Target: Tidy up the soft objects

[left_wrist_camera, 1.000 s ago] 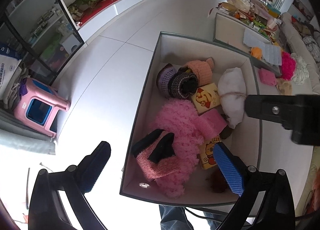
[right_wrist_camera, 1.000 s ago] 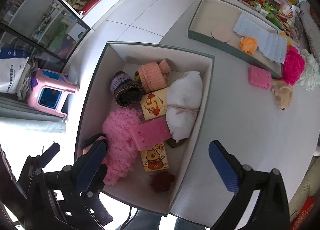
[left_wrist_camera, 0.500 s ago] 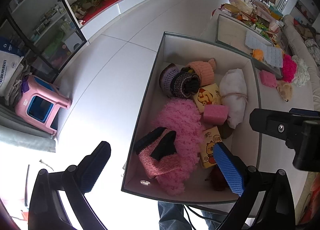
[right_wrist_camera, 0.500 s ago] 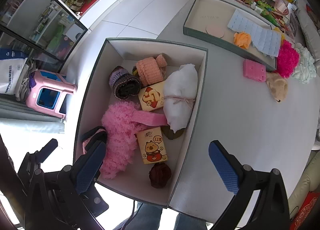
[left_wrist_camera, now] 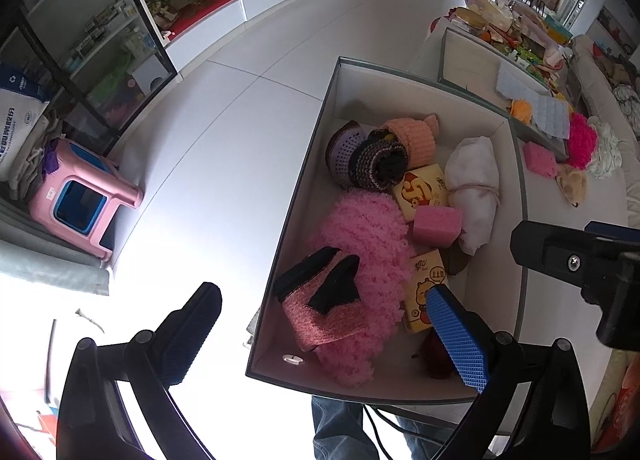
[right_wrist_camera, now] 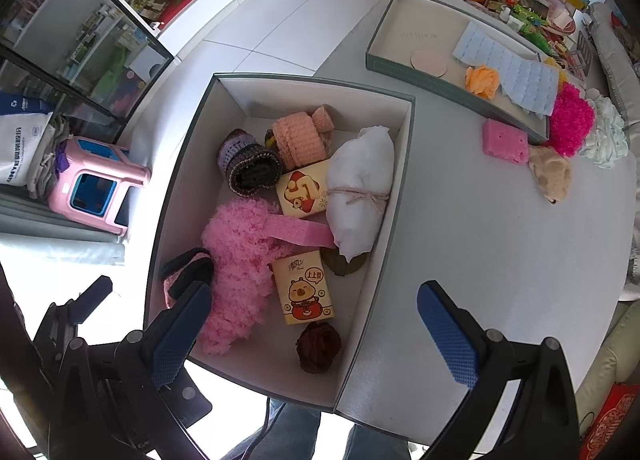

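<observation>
Soft objects in box, below both wide-open, empty hand-held grippers, left, right.

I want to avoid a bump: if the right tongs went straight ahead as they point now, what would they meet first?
Probably the box's near right wall, or the white tied bundle just inside it. The right tongs are open and empty; depth is unclear.
</observation>
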`<state>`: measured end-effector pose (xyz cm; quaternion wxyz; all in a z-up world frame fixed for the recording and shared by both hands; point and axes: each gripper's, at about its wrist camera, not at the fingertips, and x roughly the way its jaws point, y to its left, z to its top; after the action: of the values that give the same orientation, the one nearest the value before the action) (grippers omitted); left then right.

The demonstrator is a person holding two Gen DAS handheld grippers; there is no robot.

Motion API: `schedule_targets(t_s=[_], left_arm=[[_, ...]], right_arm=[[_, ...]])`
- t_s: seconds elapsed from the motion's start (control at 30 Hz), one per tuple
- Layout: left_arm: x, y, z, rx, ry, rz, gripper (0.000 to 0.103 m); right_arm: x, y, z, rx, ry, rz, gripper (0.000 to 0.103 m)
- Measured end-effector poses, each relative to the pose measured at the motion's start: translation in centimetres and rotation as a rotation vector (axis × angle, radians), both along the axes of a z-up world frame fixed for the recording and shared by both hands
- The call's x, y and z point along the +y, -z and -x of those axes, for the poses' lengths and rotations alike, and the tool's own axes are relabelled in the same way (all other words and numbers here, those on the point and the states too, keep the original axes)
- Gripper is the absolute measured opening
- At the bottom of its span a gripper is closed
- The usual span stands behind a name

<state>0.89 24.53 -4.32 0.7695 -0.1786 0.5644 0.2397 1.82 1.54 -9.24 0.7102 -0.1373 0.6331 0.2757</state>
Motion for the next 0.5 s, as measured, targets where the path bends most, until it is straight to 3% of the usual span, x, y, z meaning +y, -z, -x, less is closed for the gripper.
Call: schedule_targets(t_s=[0.5], left_arm=[[0.06,0.09,-0.05,-0.009,0.005,-0.011,0.103]], right_arm=[[0.23,-0.16,-0.01,-0.005,-0.003,0.003,0.103]])
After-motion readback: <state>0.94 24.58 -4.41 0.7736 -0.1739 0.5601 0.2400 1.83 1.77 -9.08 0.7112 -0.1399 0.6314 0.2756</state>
